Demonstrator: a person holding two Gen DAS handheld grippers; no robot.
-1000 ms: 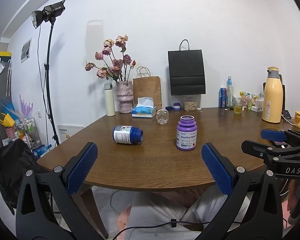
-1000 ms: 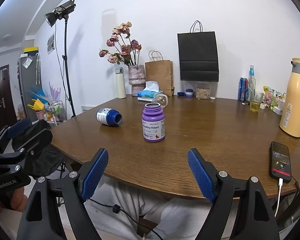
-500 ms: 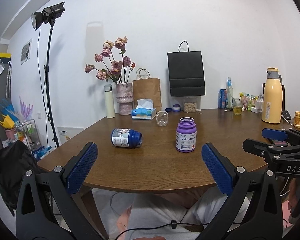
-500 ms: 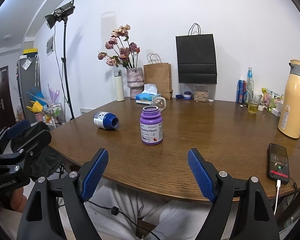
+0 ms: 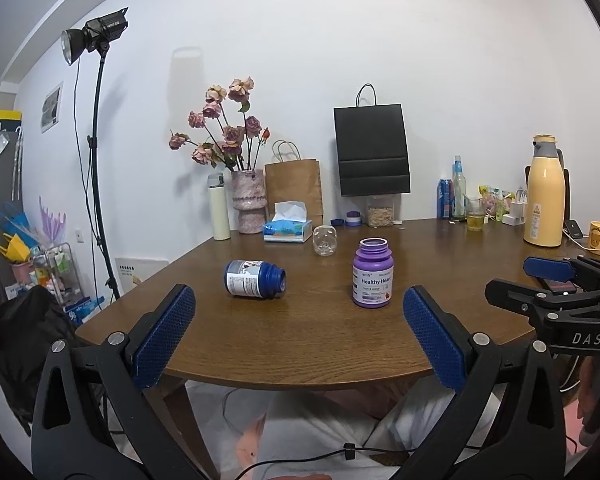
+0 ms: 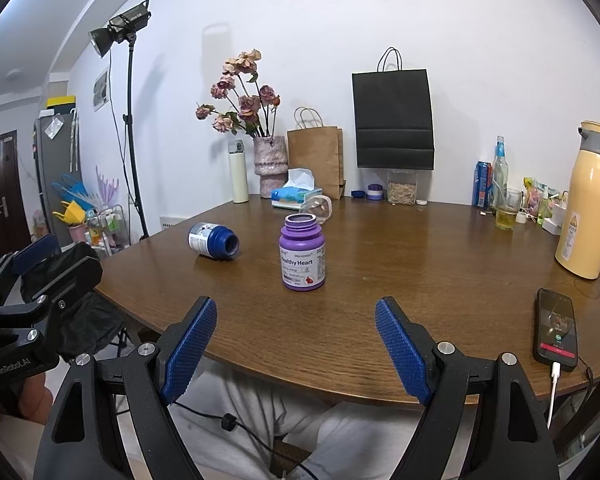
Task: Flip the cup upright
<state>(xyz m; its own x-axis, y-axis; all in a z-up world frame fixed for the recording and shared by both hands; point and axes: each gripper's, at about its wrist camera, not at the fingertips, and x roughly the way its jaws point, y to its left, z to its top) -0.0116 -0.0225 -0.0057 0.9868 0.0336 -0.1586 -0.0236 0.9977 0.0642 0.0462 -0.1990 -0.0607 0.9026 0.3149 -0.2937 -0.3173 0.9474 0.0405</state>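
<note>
A small clear cup (image 5: pixel 325 241) lies on its side toward the back of the round wooden table (image 5: pixel 308 344), near the tissue box; the purple jar partly hides the clear cup (image 6: pixel 319 207) in the right wrist view. A blue jar (image 5: pixel 254 285) (image 6: pixel 212 241) without a lid lies on its side, mouth to the right. A purple jar (image 5: pixel 372 274) (image 6: pixel 302 258) stands upright, also without a lid. My left gripper (image 5: pixel 296 300) hangs open at the table's near edge, between the two jars. My right gripper (image 6: pixel 295 308) is open in front of the purple jar, holding nothing.
A phone (image 6: pixel 556 330) on a cable lies at the right edge. A yellow thermos (image 6: pixel 586 200), a glass of drink (image 6: pixel 507 210), cans, a vase of flowers (image 5: pixel 248 200), tissue box (image 5: pixel 287 226) and paper bags line the back. A person's legs are under the table.
Both views have shifted slightly, so the jars sit a little lower in frame. Both grippers stay open and nothing on the table has moved.
</note>
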